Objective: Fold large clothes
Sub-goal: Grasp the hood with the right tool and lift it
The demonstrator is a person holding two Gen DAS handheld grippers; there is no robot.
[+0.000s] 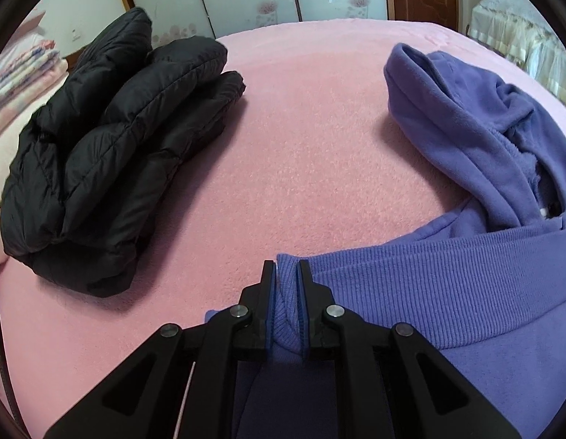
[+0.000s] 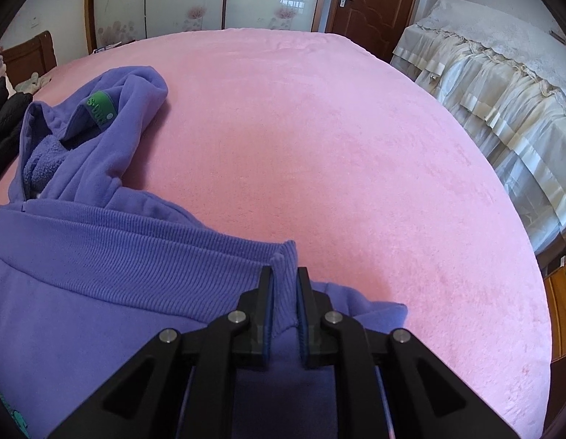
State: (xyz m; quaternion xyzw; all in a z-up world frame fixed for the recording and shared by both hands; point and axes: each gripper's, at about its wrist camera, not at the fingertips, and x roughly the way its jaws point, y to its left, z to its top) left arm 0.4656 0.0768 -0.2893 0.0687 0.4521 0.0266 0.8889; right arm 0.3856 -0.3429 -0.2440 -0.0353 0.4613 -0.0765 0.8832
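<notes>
A black jacket [image 1: 111, 146] lies folded into a thick bundle on the left side of the pink bed [image 1: 301, 146], so one large garment looks finished. The purple hoodie [image 1: 484, 292] is the piece in hand and is only partly folded.

The left gripper [image 1: 286, 274] pinches one corner of the hoodie's ribbed hem [image 1: 429, 278] between its pads, and the right gripper [image 2: 284, 278] pinches the opposite corner of the same band [image 2: 136, 256]. The hem stretches between the two, raised towards the hood [image 2: 100, 128], which lies crumpled and open on the bed beyond it, with a green label [image 2: 100, 108] showing. This suggests that the bottom half is being carried up over the body.

By this reading, the lengthwise fold is under way but not laid down. Left to do: set the hem down near the neck, tuck in the loose hood, and perhaps make one more fold. Where the sleeves are cannot be told.
</notes>
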